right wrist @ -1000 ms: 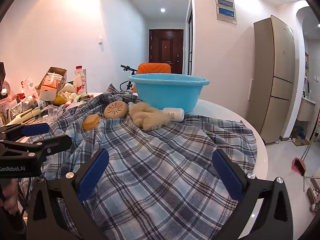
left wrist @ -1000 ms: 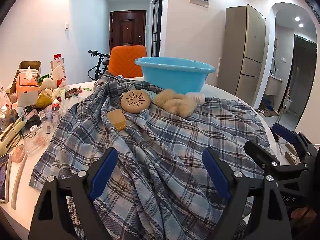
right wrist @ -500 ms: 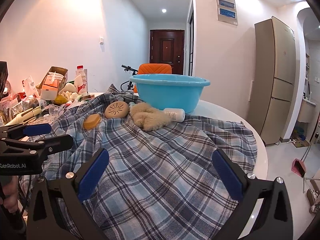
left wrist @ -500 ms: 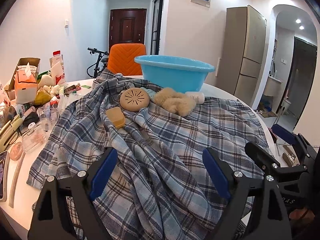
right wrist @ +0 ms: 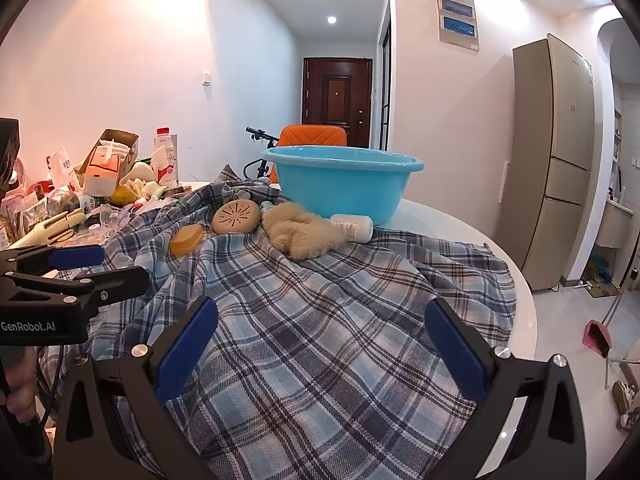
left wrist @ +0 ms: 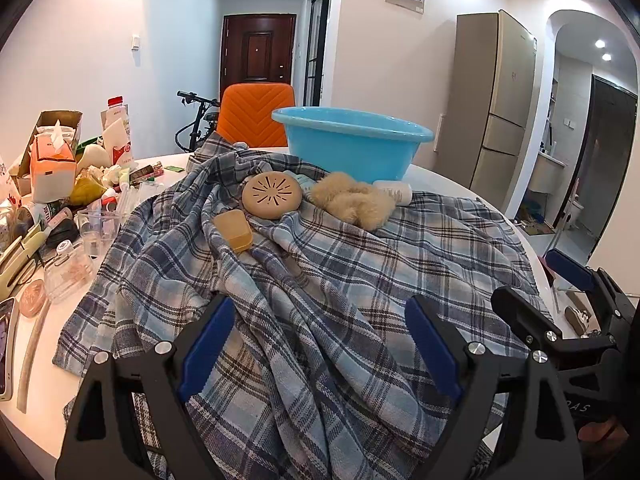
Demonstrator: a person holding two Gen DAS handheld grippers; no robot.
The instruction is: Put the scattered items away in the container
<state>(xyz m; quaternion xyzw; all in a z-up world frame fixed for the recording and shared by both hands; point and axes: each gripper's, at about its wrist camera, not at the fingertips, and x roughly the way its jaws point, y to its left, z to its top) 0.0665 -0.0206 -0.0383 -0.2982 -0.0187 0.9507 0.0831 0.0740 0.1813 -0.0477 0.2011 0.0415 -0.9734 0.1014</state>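
Both pairs of blue-padded fingers stand wide apart with nothing between them: the left gripper [left wrist: 316, 344] and the right gripper [right wrist: 320, 344] each hang over the near part of a rumpled blue plaid cloth [left wrist: 360, 288] that covers most of a round white table [right wrist: 460, 232]. The right gripper also shows at the right edge of the left wrist view, and the left gripper at the left edge of the right wrist view, so the two sit side by side, near each other but apart. The scattered items lie in a loose row on the far part of the cloth: an amber soap bar [left wrist: 234, 231] at the left, a round tan disc with slots [left wrist: 272, 195] just beyond it to the right, a tan fluffy tuft [left wrist: 352, 204] right of the disc, and a small white bottle [right wrist: 352, 227] lying on its side at the far right, close to the container. A pale green item peeks out behind the disc, too hidden to tell what it is. The container, a light blue basin [left wrist: 352, 140], stands upright at the far side of the table just behind these items. A heap of boxes, bottles and wrappers [left wrist: 60, 184] crowds the table's left side. An orange chair [left wrist: 256, 114] stands beyond the table.
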